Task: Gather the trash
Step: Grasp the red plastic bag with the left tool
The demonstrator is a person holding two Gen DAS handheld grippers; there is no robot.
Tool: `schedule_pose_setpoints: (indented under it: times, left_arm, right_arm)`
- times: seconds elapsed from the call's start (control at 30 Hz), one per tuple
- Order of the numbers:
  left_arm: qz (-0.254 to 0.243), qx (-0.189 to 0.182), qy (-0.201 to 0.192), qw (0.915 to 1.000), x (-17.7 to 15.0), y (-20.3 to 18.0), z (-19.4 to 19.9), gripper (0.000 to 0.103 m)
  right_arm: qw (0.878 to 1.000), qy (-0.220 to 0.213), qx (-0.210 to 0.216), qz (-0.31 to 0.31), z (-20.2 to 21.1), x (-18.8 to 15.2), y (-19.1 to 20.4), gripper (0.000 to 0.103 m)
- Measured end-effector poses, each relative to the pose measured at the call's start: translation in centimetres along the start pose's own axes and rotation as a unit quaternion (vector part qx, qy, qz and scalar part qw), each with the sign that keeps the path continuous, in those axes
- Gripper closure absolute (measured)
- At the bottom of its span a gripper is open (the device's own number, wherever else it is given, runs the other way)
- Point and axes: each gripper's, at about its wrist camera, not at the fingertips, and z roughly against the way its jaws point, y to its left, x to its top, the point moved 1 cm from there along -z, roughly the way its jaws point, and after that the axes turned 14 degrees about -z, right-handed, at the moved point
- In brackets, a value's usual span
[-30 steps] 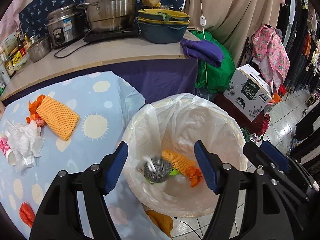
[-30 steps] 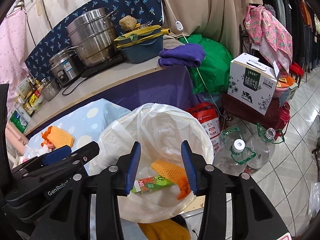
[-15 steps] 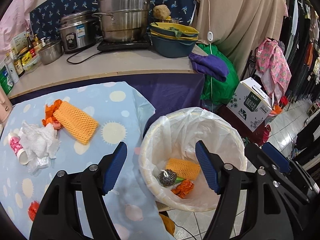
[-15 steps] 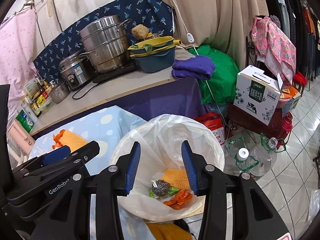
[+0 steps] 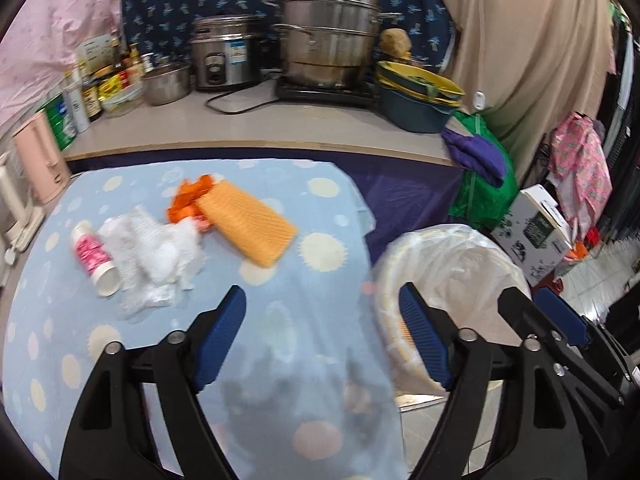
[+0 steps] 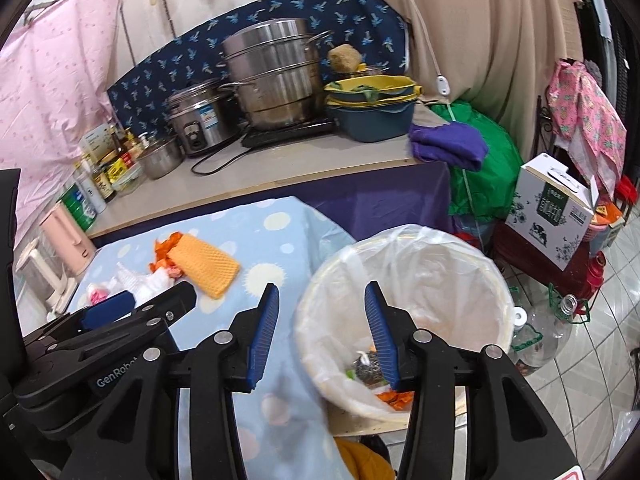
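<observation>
The left hand-held gripper (image 5: 322, 334), jaws apart and empty, is nearer the orange foam net (image 5: 249, 222) lying diagonally ahead-left toward the desk's (image 5: 120, 360) far edge, while the right hand-held gripper (image 6: 321, 330), also apart, hangs beside the bin (image 6: 492, 280).

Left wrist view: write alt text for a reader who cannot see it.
Open, empty tongs hover over a blue dotted tablecloth holding an orange foam net, crumpled white plastic and a small pink bottle. A lined trash bin stands at right.
</observation>
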Motion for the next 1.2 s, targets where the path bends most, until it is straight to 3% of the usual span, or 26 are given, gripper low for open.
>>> schedule_pose_setpoints:
  times: [0.1, 0.33, 0.57, 0.8, 1.1, 1.2]
  left_arm:
    - [0.023, 0.013, 0.006, 0.9996, -2.0, 3.0, 0.8, 0.016]
    - [0.047, 0.083, 0.047, 0.9943, -7.4, 8.9, 0.9, 0.009]
    - [0.103, 0.105, 0.095, 0.9845, -12.7, 14.0, -0.2, 0.009]
    - [0.133, 0.096, 0.122, 0.979, -16.2, 15.8, -2.0, 0.009]
    - [0.164, 0.075, 0.136, 0.9741, -18.2, 17.1, -3.5, 0.01]
    - [0.169, 0.066, 0.137, 0.9738, -18.4, 17.4, -3.7, 0.024]
  right_arm:
    - [1.0, 0.015, 0.007, 0.012, -0.6, -1.5, 1.7, 0.044]
    - [0.997, 0.067, 0.027, 0.04, -2.5, -5.3, 5.5, 0.044]
    - [0.992, 0.096, 0.036, 0.071, -4.0, -8.3, 8.4, 0.043]
    - [0.989, 0.118, 0.037, 0.087, -5.0, -9.7, 9.9, 0.043]
    - [0.984, 0.137, 0.037, 0.106, -6.0, -11.0, 11.2, 0.043]
    - [0.983, 0.142, 0.036, 0.109, -6.4, -11.3, 11.4, 0.043]
